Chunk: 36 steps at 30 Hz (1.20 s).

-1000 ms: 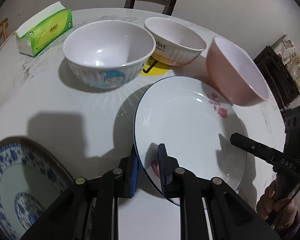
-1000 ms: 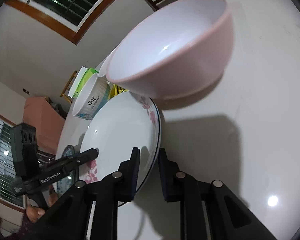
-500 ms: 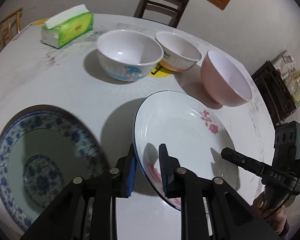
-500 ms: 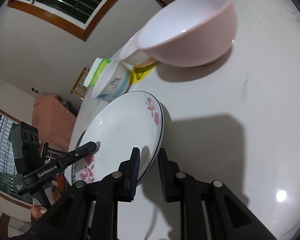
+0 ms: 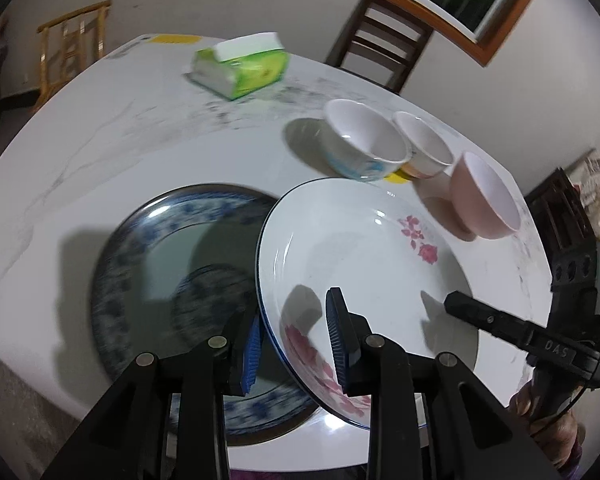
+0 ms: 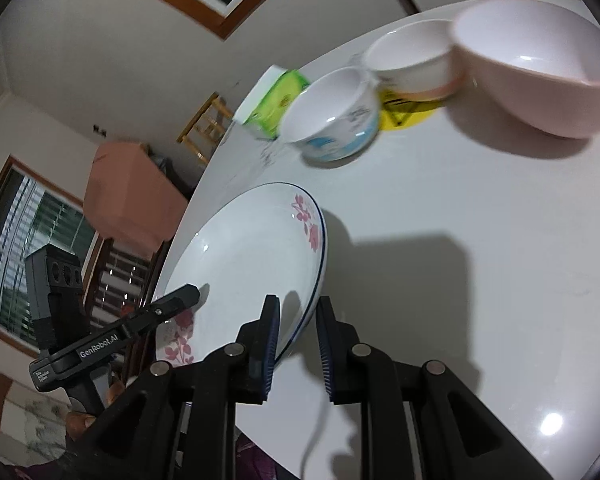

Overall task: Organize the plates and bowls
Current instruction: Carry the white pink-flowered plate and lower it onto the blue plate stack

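Floral plate [image 5: 364, 264] is lifted and tilted in the left wrist view, its near rim between the left gripper's [image 5: 294, 344] fingers, which are opening, a gap showing at the right pad. It overlaps the blue-patterned plate [image 5: 148, 264] lying on the tabletop [image 5: 100, 152]. Beyond stand a blue-printed bowl [image 5: 364, 146], a white ribbed bowl [image 5: 422, 144] and a pink bowl [image 5: 484, 196], with a tissue pack [image 5: 244, 66] farther back.

In the right wrist view, the right gripper [image 6: 298, 338] has its fingers clamped on the floral plate's opposite rim.
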### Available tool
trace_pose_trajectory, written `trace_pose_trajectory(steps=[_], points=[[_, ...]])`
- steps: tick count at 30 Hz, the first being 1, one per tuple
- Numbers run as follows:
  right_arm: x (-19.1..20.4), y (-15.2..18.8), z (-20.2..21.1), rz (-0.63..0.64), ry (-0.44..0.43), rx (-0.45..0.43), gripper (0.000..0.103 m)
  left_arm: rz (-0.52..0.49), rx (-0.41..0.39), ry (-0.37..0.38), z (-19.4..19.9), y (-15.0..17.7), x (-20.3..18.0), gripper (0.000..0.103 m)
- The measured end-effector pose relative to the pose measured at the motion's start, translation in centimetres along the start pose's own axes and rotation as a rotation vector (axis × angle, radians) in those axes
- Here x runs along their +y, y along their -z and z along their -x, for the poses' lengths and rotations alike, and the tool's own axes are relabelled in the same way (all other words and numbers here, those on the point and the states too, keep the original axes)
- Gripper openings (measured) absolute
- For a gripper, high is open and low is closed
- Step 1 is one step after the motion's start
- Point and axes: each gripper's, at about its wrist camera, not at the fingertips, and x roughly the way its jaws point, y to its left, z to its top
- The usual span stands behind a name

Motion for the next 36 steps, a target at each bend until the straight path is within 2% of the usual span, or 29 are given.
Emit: trace_pose_trajectory(steps=[13,25,36], points=[[4.6,-0.1,-5.3,0.089,0.025,0.089,0.019,0.094,-0.017,-0.044,1.1,1.6,6.2,0.025],[4.9,0.7,-7.3,0.100,0.055,0.138,0.019,0.113,-0.015,-0.057,0.2,2.0,8.3,0.025],[5.2,0.9,-7.6,0.113,0.059,0.143,0.019,0.100,-0.032,-0.081,-0.1,2.0,8.6,0.026]])
